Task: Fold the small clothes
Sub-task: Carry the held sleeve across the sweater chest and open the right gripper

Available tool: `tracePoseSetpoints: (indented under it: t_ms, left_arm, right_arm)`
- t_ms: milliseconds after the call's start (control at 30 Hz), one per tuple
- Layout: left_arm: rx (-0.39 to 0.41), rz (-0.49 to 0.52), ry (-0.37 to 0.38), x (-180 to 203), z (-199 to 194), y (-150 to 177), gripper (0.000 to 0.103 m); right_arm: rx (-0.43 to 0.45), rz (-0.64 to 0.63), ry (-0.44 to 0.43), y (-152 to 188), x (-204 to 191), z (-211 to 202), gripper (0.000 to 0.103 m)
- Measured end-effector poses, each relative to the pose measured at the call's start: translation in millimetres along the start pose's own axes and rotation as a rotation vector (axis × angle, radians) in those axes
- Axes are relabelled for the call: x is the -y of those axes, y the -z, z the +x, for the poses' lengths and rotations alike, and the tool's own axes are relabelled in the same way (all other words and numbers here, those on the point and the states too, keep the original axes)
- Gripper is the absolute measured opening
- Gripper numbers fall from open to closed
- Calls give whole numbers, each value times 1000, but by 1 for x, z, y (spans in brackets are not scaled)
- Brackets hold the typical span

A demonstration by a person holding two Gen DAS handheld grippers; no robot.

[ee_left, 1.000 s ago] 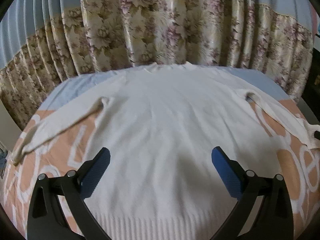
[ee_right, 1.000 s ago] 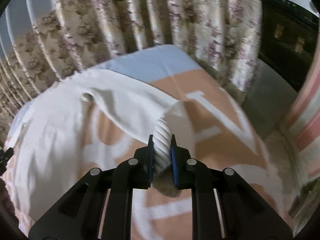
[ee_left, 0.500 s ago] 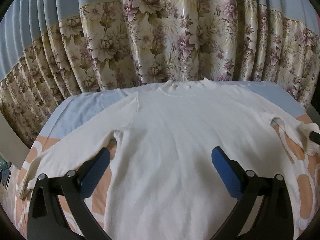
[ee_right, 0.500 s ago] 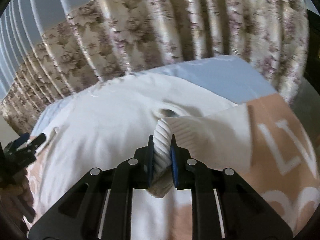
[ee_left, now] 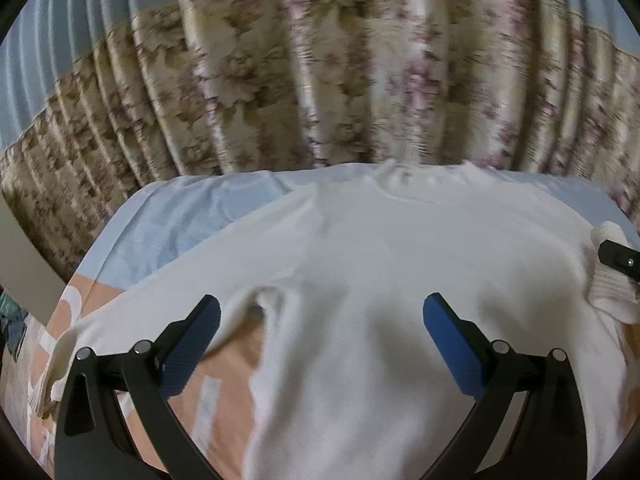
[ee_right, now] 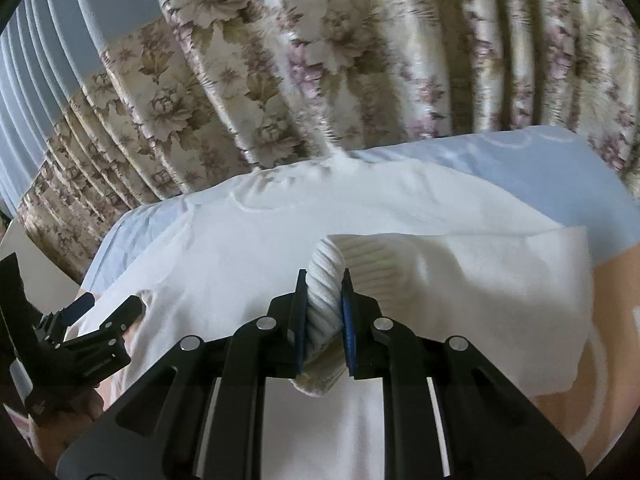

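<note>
A white long-sleeved sweater [ee_left: 380, 264] lies flat on the bed, neck toward the curtain. My left gripper [ee_left: 320, 324] hovers open over its body, near the left armpit fold, with nothing between its blue pads. The left sleeve [ee_left: 120, 312] stretches out toward the bed's left edge. My right gripper [ee_right: 325, 300] is shut on the ribbed cuff [ee_right: 324, 280] of the right sleeve, which is folded inward over the sweater's body [ee_right: 248, 264]. That cuff [ee_left: 612, 292] and a gripper tip show at the right edge of the left wrist view.
The bed cover is peach with white letters [ee_right: 616, 320] and a pale blue band [ee_left: 192, 212] at the far side. A floral curtain [ee_left: 360, 92] hangs close behind the bed. A hand holds the left gripper [ee_right: 72, 336] at the lower left of the right wrist view.
My right gripper has carried the sleeve cuff further left over the sweater's body. My left gripper has shifted forward and left, toward the left armpit, staying open.
</note>
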State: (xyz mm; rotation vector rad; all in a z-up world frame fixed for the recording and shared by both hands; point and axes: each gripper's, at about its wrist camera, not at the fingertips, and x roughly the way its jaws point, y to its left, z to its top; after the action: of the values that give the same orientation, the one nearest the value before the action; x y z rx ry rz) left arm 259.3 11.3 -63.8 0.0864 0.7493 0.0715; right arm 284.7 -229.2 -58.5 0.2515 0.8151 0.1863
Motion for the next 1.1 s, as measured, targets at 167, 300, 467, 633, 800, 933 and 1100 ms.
tracePoseSetpoints:
  t_ms: [167,300,467,633,800,933,1100]
  left_arm:
    - [-16,-42,-24,-30,23,-10,101]
    - [-14,-42,-42,-49,34,-13,101]
    - [-20,-47,-61,-67,41,-12,101]
    - [-33,-45,-84,-88,50,-8,101]
    - [-43,-20,-140,-112,65,-2,101]
    - [-42,-42,-175,-136,75,-1,101]
    - [-45,-72,-169,-157,86,0,101]
  right_arm:
    - [-32,-38,-25,-10,-38,38,15]
    - [-55,-74,-43,-12,-66,64,15]
    - [-88,-132,-72,-12,-107,97,15]
    - [-105,-175,-94,-7,-140,116,15]
    - [-114,-192,-103,-1,-163,129,15]
    - [-117,-206,-105,3,-180,138,16]
    - [-121,-225,-116,8,-198,145,16]
